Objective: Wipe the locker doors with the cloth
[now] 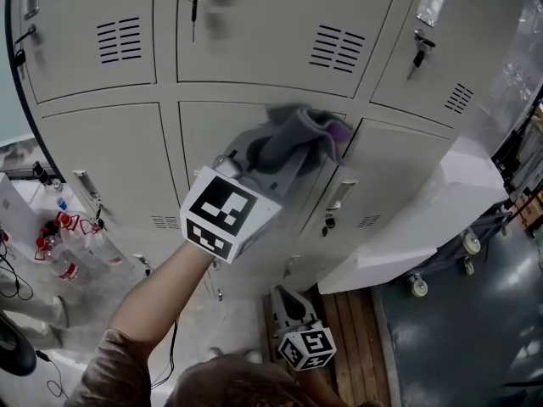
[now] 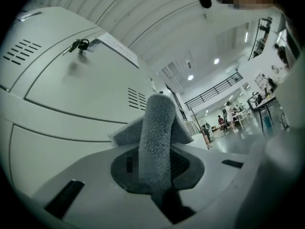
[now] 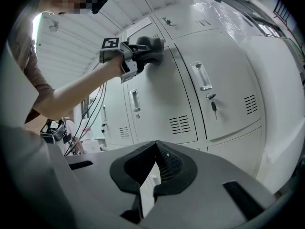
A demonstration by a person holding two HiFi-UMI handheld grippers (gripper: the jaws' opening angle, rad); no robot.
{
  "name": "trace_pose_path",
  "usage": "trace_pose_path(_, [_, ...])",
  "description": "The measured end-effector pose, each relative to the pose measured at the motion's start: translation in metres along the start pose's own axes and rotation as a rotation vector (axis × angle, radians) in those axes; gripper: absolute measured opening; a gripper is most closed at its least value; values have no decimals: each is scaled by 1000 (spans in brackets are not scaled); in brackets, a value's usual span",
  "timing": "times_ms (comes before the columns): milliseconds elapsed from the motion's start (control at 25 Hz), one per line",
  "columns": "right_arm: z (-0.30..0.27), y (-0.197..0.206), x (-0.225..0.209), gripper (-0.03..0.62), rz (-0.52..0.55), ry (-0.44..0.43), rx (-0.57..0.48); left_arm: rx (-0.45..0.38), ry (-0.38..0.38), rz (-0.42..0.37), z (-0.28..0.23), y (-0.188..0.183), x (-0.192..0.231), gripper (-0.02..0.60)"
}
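Observation:
A grey cloth [image 1: 297,134] is pressed flat against a middle door of the pale grey lockers [image 1: 110,142]. My left gripper [image 1: 270,155] is shut on it, arm stretched up. In the left gripper view the cloth [image 2: 155,132] stands folded between the pads and hides the fingertips. From the right gripper view the left gripper [image 3: 136,54] and the cloth [image 3: 153,46] show on the upper door. My right gripper [image 1: 287,298] hangs low, away from the lockers. Its pads [image 3: 164,163] meet at the tip with nothing between them.
A white slab [image 1: 424,227] leans against the lockers at the right, over a wheeled cart [image 1: 467,244]. Keys hang in the upper locks [image 1: 195,7]. Water bottles [image 1: 59,257] and cables lie at the left. A wooden pallet [image 1: 356,337] sits below.

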State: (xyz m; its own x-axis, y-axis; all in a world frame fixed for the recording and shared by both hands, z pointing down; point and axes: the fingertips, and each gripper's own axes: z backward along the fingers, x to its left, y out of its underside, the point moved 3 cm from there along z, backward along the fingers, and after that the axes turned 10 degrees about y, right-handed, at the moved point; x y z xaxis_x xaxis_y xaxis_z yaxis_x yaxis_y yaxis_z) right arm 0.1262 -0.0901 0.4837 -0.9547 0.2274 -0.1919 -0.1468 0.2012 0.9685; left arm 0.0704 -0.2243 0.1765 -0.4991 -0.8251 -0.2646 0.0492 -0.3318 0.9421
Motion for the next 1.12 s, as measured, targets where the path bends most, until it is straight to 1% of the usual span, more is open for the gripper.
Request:
trace_pose_path(200, [2,-1,-3,-2,2,11,-1,-10,-15,6,-13,-11,10,43])
trace_pose_path(440, [2,-1,-8,-2,-4,25,0,9,-31,14,-27,-11,16,43])
trace_pose_path(720, [2,1,-9,-2,-5,29,4,39,-76,20,-36,-8,15,43])
trace_pose_path(920, [2,2,-10,-2,-7,34,6,46,-80,19,-37,-5,14,43])
trace_pose_path(1120, [2,4,-9,-2,-9,34,9,62,-75,19,-39,4,9,43])
